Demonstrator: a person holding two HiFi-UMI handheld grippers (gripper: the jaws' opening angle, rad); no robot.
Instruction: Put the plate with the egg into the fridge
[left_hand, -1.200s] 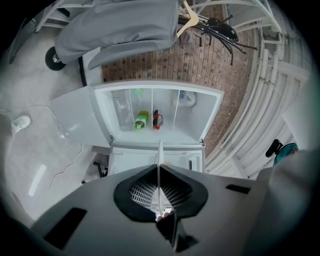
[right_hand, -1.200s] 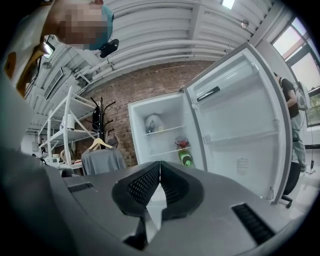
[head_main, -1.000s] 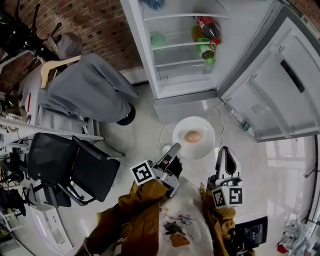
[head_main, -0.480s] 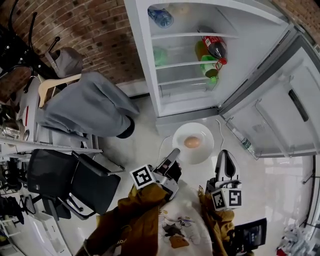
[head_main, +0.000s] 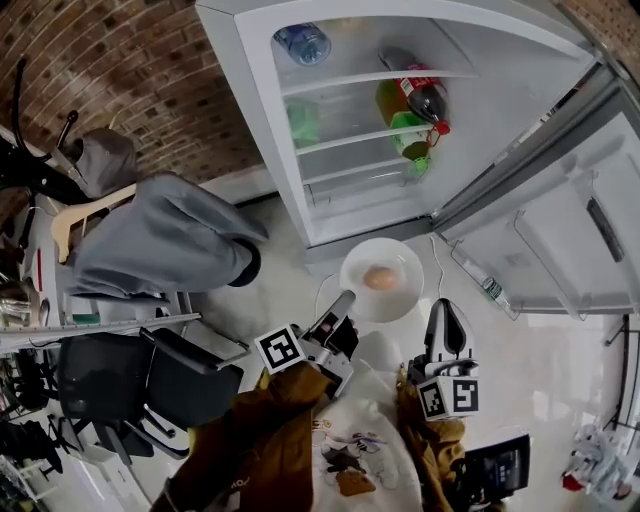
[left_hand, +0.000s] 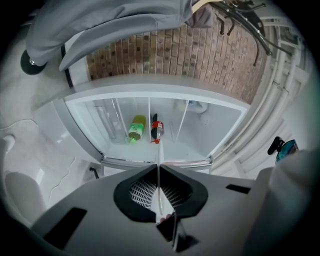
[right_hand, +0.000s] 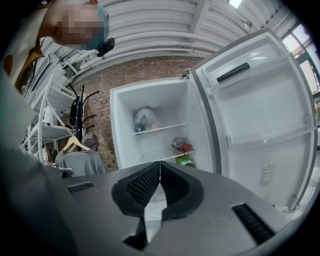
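Observation:
A white plate (head_main: 392, 300) with a brown egg (head_main: 378, 277) on it hangs above the floor, just in front of the open fridge (head_main: 330, 205). My left gripper (head_main: 346, 300) is shut on the plate's near-left rim. In the left gripper view the plate (left_hand: 159, 192) shows edge-on as a thin white line pinched between the jaws of the left gripper (left_hand: 159, 167). My right gripper (head_main: 444, 308) is shut and holds nothing, just right of the plate and apart from it. In its own view the right gripper (right_hand: 160, 164) points at the fridge (right_hand: 150, 142).
Fridge shelves hold a cola bottle (head_main: 422, 96), a green bottle (head_main: 408, 132) and a water bottle (head_main: 301, 42). The fridge door (head_main: 560, 235) stands open to the right. A grey jacket on a hanger (head_main: 160, 240) and a black chair (head_main: 150, 372) stand left. A cable (head_main: 437, 262) lies on the floor.
The plate with the egg and both grippers have come closer to the fridge's lower opening. The left gripper keeps its hold on the rim; the right stays shut.

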